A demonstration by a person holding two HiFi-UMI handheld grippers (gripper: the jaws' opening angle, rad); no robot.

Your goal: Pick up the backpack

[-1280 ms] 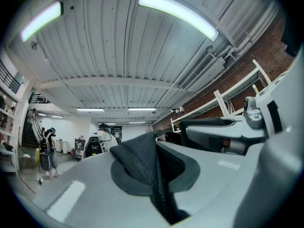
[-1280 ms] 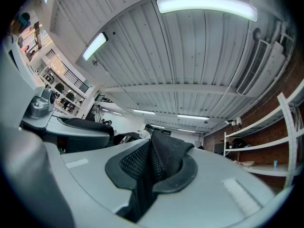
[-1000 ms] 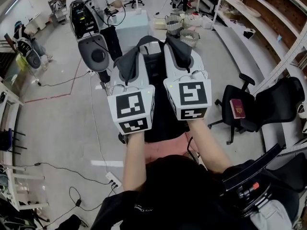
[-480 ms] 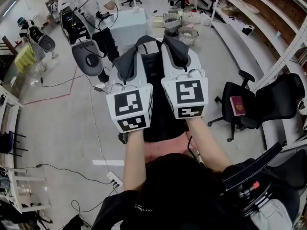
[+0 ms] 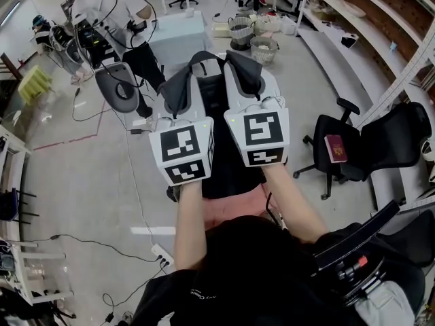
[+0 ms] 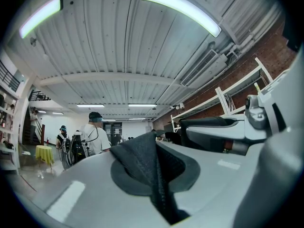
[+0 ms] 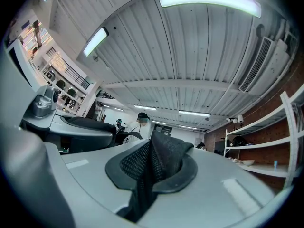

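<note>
2 grippers: left gripper (image 5: 179, 94), right gripper (image 5: 247, 77). 2 marker cubes, one per gripper: (image 5: 183, 153) and (image 5: 262, 136). 1 backpack (image 5: 228, 178). 2 straps: left strap (image 6: 142, 165), right strap (image 7: 156, 165). 2 black office chairs at right edge of floor: near chair (image 5: 340, 168), far chair (image 5: 401, 138). 2 more chairs at top edge, too small to detail. 1 red book (image 5: 336, 149) on the near chair's seat. at least 2 baskets (image 5: 239, 31) (image 5: 264, 47), top edge of floor. 1 power strip (image 5: 160, 252) on floor. 2 people standing (image 6: 93, 137) (image 6: 61, 137). 2 long ceiling lights (image 6: 40, 15) (image 6: 183, 8).
</note>
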